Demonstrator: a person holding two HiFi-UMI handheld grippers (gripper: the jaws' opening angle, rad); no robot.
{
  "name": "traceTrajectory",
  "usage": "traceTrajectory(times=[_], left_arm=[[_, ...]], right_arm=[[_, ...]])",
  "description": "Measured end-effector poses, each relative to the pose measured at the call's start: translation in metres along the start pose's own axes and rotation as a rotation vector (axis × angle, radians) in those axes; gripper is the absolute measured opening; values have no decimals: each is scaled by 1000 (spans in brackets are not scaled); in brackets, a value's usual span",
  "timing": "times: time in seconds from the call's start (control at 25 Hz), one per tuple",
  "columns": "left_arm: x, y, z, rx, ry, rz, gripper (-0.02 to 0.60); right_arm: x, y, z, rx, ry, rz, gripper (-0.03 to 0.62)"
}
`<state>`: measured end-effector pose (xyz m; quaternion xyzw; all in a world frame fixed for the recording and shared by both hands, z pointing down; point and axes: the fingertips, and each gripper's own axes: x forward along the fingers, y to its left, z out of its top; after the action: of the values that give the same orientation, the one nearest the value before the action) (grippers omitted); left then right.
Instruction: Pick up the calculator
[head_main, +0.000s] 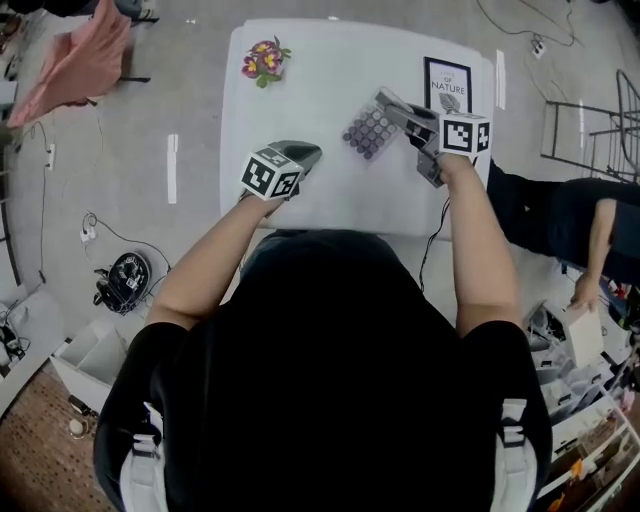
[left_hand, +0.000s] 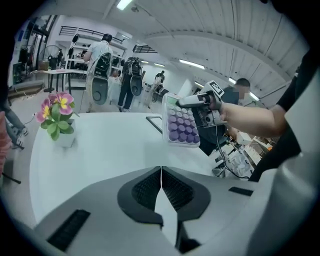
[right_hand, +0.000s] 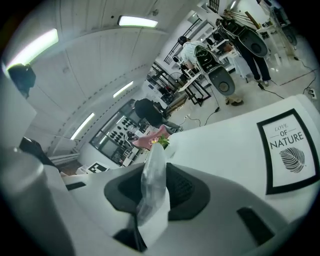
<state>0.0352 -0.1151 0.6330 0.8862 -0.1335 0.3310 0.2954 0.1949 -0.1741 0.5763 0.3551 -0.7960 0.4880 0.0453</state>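
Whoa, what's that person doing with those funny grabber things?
A person holds a grabber tool in each hand over a white table. The right gripper has its jaws clamped on the edge of a calculator with purple buttons and holds it tilted above the table. The left gripper is empty, with its jaws closed, and hovers nearby. A little pot of flowers and a framed sign sit on the table.

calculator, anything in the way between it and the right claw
Nothing visible does. The right claw is shut on the edge of the calculator, holding it up over the white table.
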Motion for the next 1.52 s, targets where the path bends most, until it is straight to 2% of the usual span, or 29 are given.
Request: traceTrajectory(times=[0.64,0.88,1.52], left_arm=[[-74,26,26,21,-96,20,23],[-88,23,30,33,-118,12,23],[-103,25,29,67,-112,-13,23]], right_arm=[[-28,69,35,-79,-111,-15,109],[-45,78,32,-60,-166,-17,109],[-51,85,12,-30,-202,-46,109]])
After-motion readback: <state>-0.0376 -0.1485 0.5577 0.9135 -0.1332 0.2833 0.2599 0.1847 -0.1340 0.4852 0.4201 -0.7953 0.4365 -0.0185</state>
